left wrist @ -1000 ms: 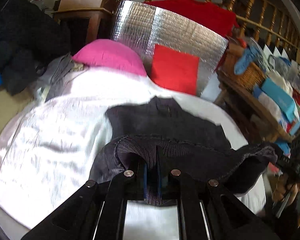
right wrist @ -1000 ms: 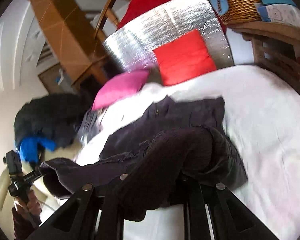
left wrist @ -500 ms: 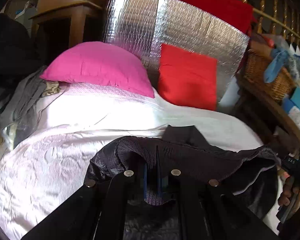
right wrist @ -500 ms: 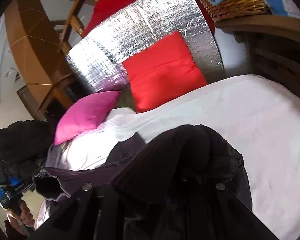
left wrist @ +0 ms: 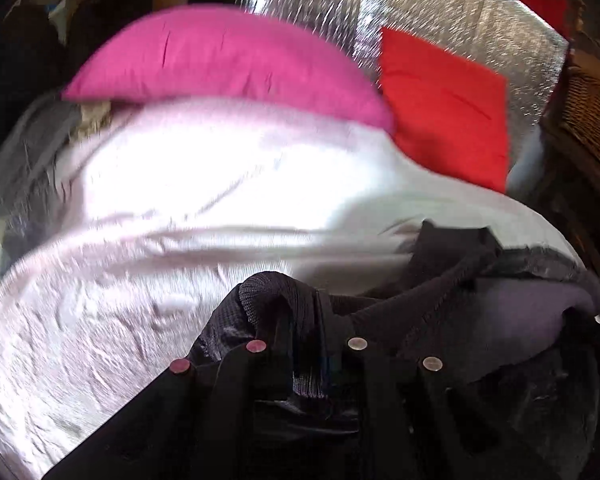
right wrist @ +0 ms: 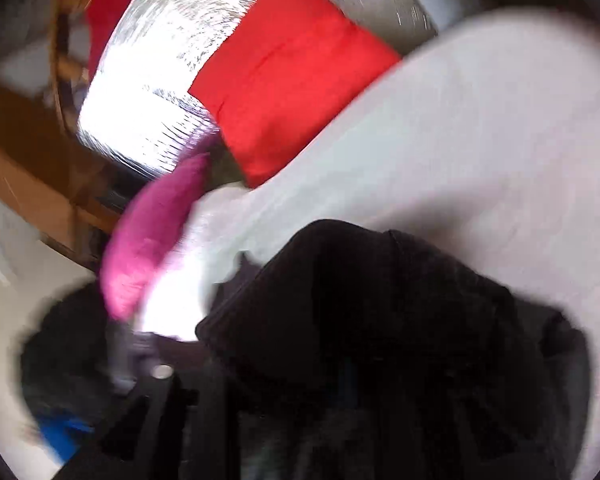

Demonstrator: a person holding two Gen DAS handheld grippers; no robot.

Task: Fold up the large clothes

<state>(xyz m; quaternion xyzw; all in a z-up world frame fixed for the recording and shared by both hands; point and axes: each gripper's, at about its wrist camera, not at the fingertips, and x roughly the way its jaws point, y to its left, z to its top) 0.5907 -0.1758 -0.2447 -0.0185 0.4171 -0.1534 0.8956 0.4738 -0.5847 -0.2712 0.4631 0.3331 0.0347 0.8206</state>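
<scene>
A dark purple-black jacket lies bunched on the white bed sheet, low and right in the left wrist view. My left gripper has the jacket's ribbed hem between its fingers; its jaws are opening a little and the hem still hangs in the gap. In the blurred right wrist view the jacket is heaped over my right gripper and hides the fingertips. Those jaws are opening with the cloth over and between them.
A pink pillow and a red cushion lean on a silver foil panel at the bed's head. A wicker basket on wooden furniture stands right. Grey clothes lie at the left edge.
Both grippers have carried the jacket's hem forward and down toward the pillows, folding it over itself. The right wrist view has rolled and blurred.
</scene>
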